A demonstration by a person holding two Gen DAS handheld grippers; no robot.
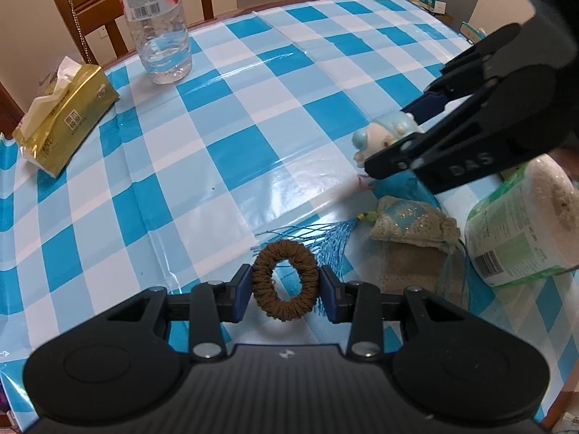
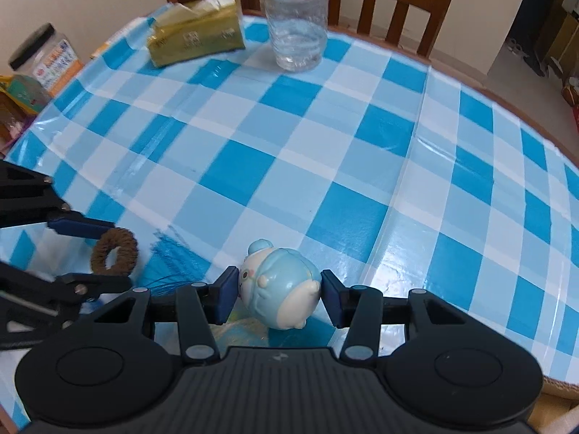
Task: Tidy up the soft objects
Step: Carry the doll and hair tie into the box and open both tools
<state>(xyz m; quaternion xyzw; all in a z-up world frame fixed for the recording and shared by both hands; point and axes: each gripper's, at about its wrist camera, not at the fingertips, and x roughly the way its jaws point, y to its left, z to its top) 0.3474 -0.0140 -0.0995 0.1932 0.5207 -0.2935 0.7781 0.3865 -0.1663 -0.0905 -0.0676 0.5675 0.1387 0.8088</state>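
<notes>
left gripper (image 1: 285, 283) is clamping a brown hair scrunchie (image 1: 284, 279) between its blue pads, one pad pressing each side, ring standing upright and facing the camera. whether the ring is touching the blue-and-white checked tablecloth (image 1: 231, 152) cannot be told. from the right wrist view the scrunchie (image 2: 114, 251) is sitting between the left gripper's two fingers at the left edge.

right gripper (image 2: 280, 288) is gripping a small pale-blue and cream squishy animal toy (image 2: 278, 284), pads pressing both flanks, toy tilted onto its side with its face toward the left pad. in the left wrist view the same toy (image 1: 384, 136) is showing between the right gripper's fingers, near the right side of the table.

lying near the scrunchie: a beige and blue embroidered pouch (image 1: 412, 223) with a blue tassel (image 1: 325, 238) fanning out just behind the ring. a wrapped paper roll (image 1: 524, 224) is sitting at the right edge, beside the pouch.

far side of the table: a gold tissue pack (image 1: 65, 123) and a clear plastic bottle (image 1: 155, 25) standing upright, well apart from both grippers. a wooden chair (image 1: 90, 7) is standing behind them. a black-lidded jar (image 2: 47, 58) is showing at the left edge in the right wrist view.
</notes>
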